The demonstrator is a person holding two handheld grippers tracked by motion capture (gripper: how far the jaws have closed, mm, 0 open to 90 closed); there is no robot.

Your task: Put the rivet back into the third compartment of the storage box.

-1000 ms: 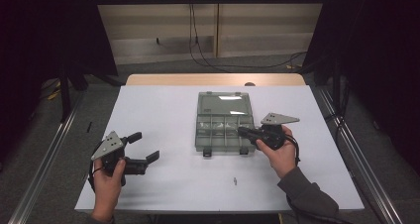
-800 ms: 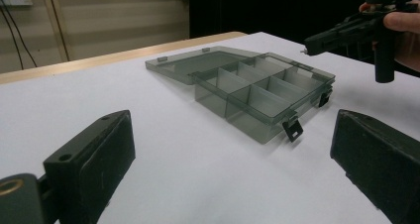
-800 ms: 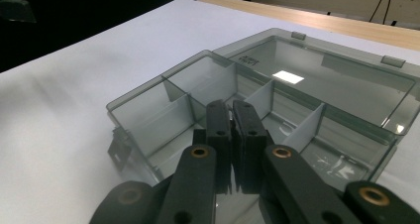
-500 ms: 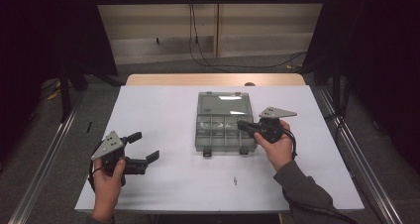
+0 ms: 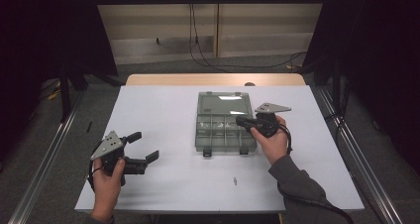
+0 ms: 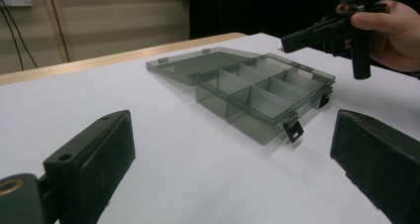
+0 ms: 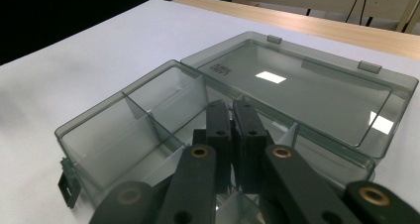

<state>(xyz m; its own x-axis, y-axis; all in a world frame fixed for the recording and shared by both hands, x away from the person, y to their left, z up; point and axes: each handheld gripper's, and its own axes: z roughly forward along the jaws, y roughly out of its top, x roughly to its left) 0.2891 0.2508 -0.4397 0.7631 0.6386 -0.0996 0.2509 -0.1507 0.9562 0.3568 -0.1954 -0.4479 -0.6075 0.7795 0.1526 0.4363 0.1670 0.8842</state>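
Observation:
A smoky clear plastic compartment box (image 5: 225, 127) lies open in the middle of the white table, its lid (image 5: 223, 102) folded flat on the far side. The compartments (image 6: 257, 92) look empty. My right gripper (image 5: 241, 120) is shut with nothing between its jaws, and its tips hover over the box's right-hand compartments. In the right gripper view the closed jaws (image 7: 233, 112) point across the dividers toward the lid (image 7: 307, 85). My left gripper (image 5: 143, 145) stands open near the table's front left, well apart from the box. In the left gripper view it (image 6: 233, 154) faces the box's latches.
A tiny dark object (image 5: 235, 181) lies on the table (image 5: 163, 105) in front of the box. A wooden strip (image 5: 213, 79) runs along the far edge. Cables hang on the wall behind. Metal rails run along the floor on both sides.
My right gripper, still shut, has moved a little farther away and slightly left over the box. The left gripper has stayed in place.

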